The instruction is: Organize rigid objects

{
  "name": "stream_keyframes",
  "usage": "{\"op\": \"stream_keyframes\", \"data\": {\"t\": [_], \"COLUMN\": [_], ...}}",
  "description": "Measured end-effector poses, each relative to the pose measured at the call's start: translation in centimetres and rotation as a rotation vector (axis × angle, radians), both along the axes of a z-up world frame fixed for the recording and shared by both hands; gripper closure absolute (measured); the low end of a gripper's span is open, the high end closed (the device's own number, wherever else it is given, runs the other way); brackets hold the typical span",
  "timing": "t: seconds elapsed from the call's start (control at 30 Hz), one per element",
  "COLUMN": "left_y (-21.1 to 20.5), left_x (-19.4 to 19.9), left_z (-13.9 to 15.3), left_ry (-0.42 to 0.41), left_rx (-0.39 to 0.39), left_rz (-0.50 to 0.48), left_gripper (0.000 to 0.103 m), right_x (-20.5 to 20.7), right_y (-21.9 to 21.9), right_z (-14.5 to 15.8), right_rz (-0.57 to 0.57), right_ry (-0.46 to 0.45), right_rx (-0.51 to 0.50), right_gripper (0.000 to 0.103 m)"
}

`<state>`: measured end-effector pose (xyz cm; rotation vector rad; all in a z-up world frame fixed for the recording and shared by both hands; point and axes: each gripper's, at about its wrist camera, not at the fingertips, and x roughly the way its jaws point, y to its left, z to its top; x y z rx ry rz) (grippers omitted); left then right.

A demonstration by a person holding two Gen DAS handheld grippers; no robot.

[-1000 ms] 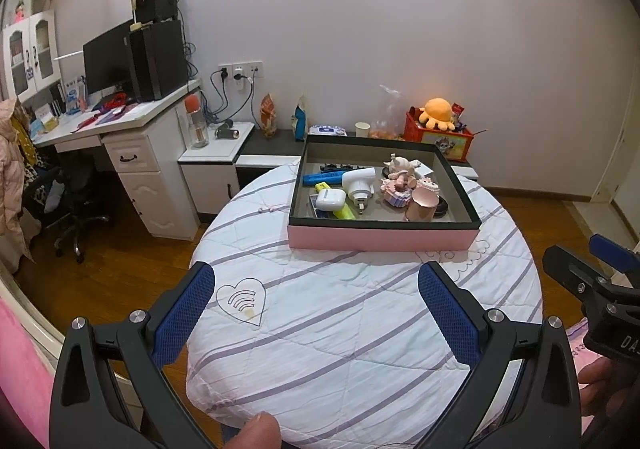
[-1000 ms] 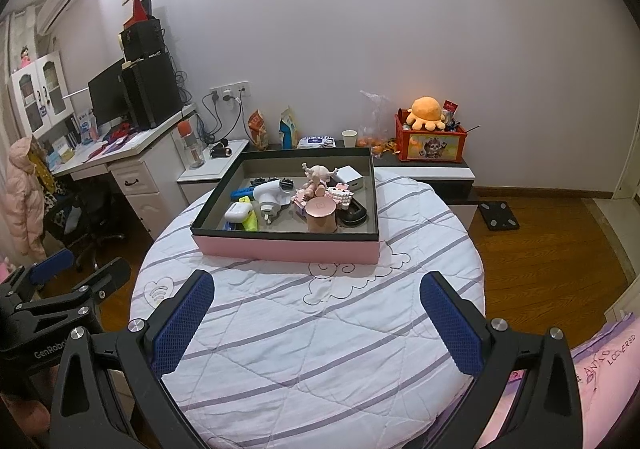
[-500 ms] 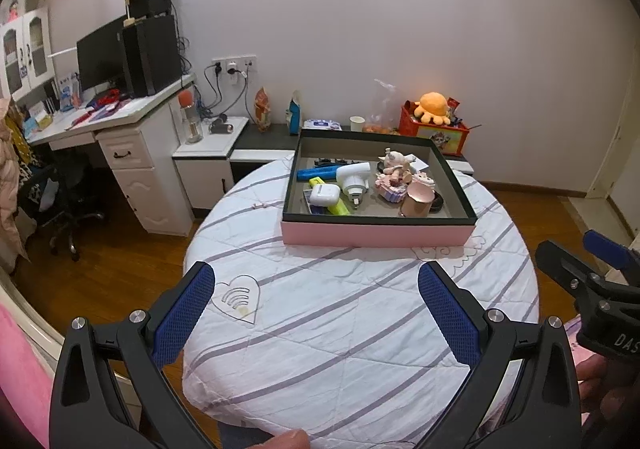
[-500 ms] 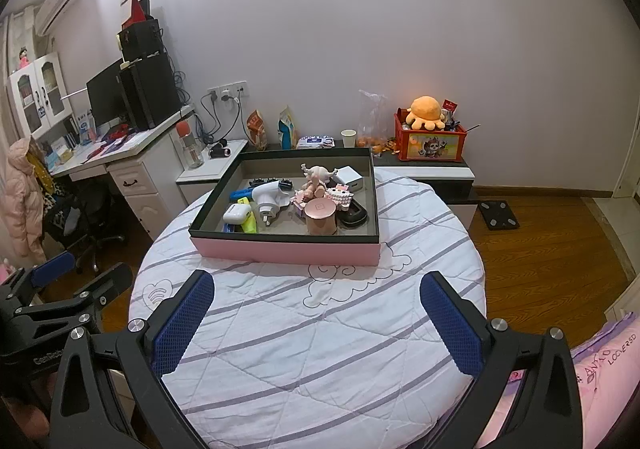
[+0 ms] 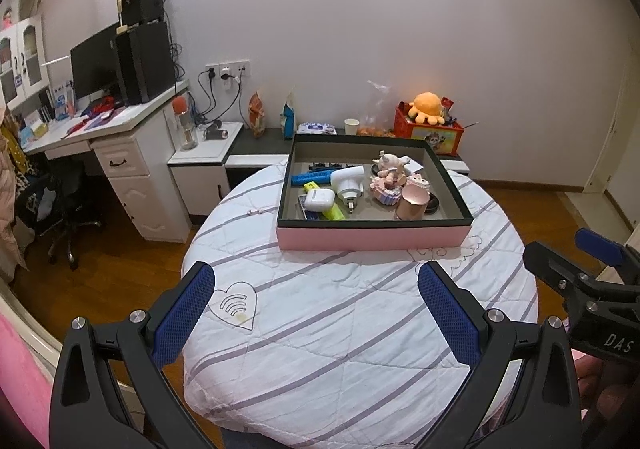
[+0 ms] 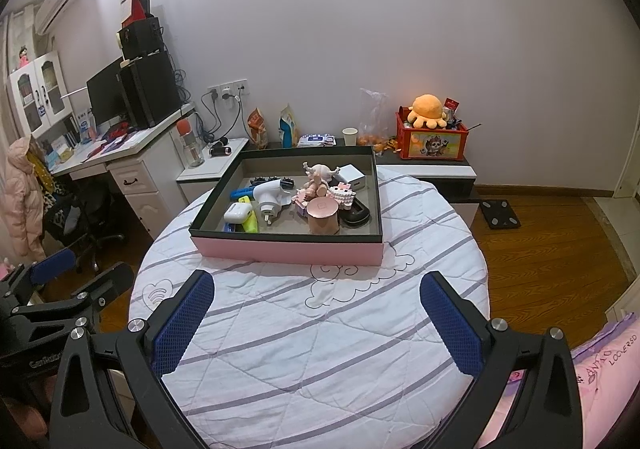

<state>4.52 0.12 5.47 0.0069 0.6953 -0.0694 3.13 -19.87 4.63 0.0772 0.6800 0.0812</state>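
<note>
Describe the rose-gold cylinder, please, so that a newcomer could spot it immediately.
Find the pink-sided box on the round table. Near its front wall, right of the white plug adapter, stands the rose-gold cylinder, the only metallic, flat-topped item there.

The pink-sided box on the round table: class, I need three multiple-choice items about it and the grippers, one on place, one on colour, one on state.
1. Where does the white earbud case lie?
A. inside the pink-sided box, left part
B. on the quilt outside the box
C. on the desk

2. What colour is the outer front wall of the box?
A. green
B. pink
C. yellow

3. How do the jaws of the left gripper and right gripper stand?
A. both shut on an object
B. one open, one shut
C. both open, holding nothing

Answers: 1 A, the case rests beside the white plug within the walls. 2 B, the front wall is pink under a dark rim. 3 C, only striped quilt shows between the blue pads.
</note>
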Motion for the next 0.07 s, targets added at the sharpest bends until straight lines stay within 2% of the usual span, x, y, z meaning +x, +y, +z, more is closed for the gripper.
{"op": "stream_keyframes", "data": {"t": [0.07], "left_y": [-0.09], "left_x": [0.03], "left_z": [0.12], "left_ry": [-0.003], "left_rx": [0.007], "left_rz": [0.003], "left_gripper": [0.0], "right_x": [0.13], "right_y": [0.03], "right_z": [-0.01], "right_rz": [0.001], "right_ry": [0.0], "right_rx": [0.0], "right_gripper": [0.0]}}
